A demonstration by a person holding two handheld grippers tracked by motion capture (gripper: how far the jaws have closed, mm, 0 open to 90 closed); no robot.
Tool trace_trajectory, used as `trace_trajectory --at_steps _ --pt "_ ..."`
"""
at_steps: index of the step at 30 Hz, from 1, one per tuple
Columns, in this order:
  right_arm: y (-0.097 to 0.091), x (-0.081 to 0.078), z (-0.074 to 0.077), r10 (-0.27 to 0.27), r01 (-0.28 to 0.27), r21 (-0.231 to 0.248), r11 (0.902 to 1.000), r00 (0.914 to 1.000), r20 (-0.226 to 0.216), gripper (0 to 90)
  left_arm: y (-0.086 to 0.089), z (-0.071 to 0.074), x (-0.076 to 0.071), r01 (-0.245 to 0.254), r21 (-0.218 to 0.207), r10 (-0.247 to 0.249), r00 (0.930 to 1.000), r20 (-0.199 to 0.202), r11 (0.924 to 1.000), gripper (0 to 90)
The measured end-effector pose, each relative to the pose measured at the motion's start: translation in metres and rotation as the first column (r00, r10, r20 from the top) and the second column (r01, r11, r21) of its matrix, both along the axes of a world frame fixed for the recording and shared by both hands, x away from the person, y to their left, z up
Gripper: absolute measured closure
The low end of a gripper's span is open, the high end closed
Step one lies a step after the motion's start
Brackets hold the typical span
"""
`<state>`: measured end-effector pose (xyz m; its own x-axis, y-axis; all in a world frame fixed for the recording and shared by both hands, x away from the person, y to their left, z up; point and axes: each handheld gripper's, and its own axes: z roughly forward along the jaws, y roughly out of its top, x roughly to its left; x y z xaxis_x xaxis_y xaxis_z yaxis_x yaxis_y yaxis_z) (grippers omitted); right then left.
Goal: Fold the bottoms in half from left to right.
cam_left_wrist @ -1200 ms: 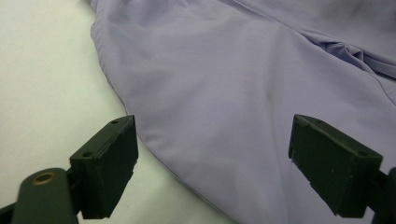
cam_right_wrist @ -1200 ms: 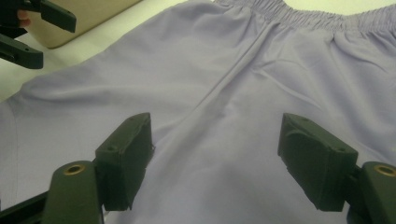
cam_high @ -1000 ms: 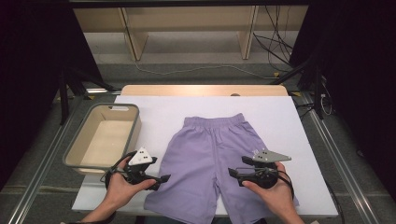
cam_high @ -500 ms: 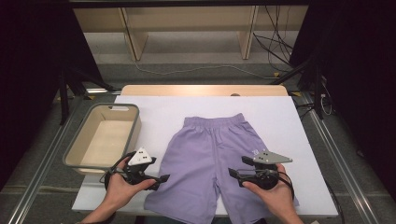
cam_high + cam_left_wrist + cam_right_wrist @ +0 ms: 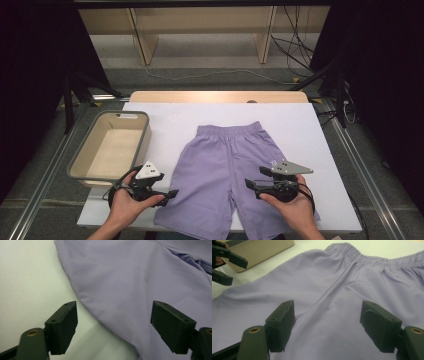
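Purple shorts (image 5: pixel 225 170) lie flat on a white sheet, waistband at the far end. My left gripper (image 5: pixel 170 192) hovers at the outer edge of the shorts' left leg, pointing right. Its jaws have just been closing a little but stand open; in the left gripper view (image 5: pixel 113 315) the leg's edge (image 5: pixel 140 285) runs below the gap, untouched by the pads. My right gripper (image 5: pixel 248 184) rests over the right leg, pointing left, and is open. In the right gripper view (image 5: pixel 328 315) the cloth (image 5: pixel 332 282) spreads toward the elastic waistband, and the left gripper (image 5: pixel 235 271) shows at far left.
A beige tray (image 5: pixel 80 165) with a grey rim stands left of the shorts, close to my left hand. The white sheet (image 5: pixel 175 120) covers the table, with metal rails on both sides. Wooden shelving and cables lie beyond the far edge.
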<state>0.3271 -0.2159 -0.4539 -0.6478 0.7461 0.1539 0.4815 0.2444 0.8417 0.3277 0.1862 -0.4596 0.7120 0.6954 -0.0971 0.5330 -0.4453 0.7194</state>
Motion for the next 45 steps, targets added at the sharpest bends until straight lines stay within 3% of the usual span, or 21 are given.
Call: trace_trajectory --at_steps 3,7,15,18,21,27,32,37,45 --pt "-0.001 -0.001 0.0 0.0 0.0 0.0 1.0 1.0 -0.001 29.0 0.0 -0.001 -0.005 -0.01 0.012 0.01 0.9996 -0.024 0.9999 26.6" --pt "0.0 0.0 0.0 0.003 -0.003 -0.005 1.0 1.0 -0.003 29.1 0.002 -0.002 -0.009 -0.007 0.025 0.008 0.9989 -0.046 0.9997 38.3" --pt "0.002 -0.001 -0.001 0.01 -0.01 -0.013 0.9999 0.9999 0.001 29.3 0.001 -0.006 -0.017 0.052 0.071 -0.045 0.994 -0.1 0.9961 60.7" --pt "0.002 -0.001 -0.001 0.008 -0.008 -0.012 0.9999 1.0 0.002 29.4 -0.001 -0.008 -0.019 0.08 0.104 -0.067 0.9902 -0.122 0.9913 64.0" --pt "0.002 -0.001 -0.001 0.009 -0.009 -0.013 0.9999 1.0 0.001 29.4 -0.002 -0.013 -0.019 0.079 0.149 -0.058 0.988 -0.143 0.9856 67.7" --pt "0.004 -0.002 -0.002 0.018 -0.018 -0.021 0.9996 0.9998 -0.001 29.5 -0.002 -0.017 -0.019 0.084 0.182 -0.055 0.9856 -0.16 0.9797 72.9" --pt "0.005 -0.001 -0.002 0.022 -0.022 -0.026 0.9994 0.9998 -0.001 29.4 -0.004 -0.017 -0.021 0.096 0.207 -0.068 0.9878 -0.14 0.9735 74.5" --pt "0.007 -0.001 -0.003 0.025 -0.025 -0.033 0.9992 0.9997 -0.002 29.5 -0.008 -0.017 -0.024 0.119 0.207 -0.092 0.9866 -0.135 0.971 87.8" --pt "0.013 0.003 -0.001 0.036 -0.036 -0.038 0.9986 0.9994 0.001 30.0 -0.004 -0.011 -0.025 0.107 0.114 -0.089 0.9842 -0.153 0.9878 89.2"
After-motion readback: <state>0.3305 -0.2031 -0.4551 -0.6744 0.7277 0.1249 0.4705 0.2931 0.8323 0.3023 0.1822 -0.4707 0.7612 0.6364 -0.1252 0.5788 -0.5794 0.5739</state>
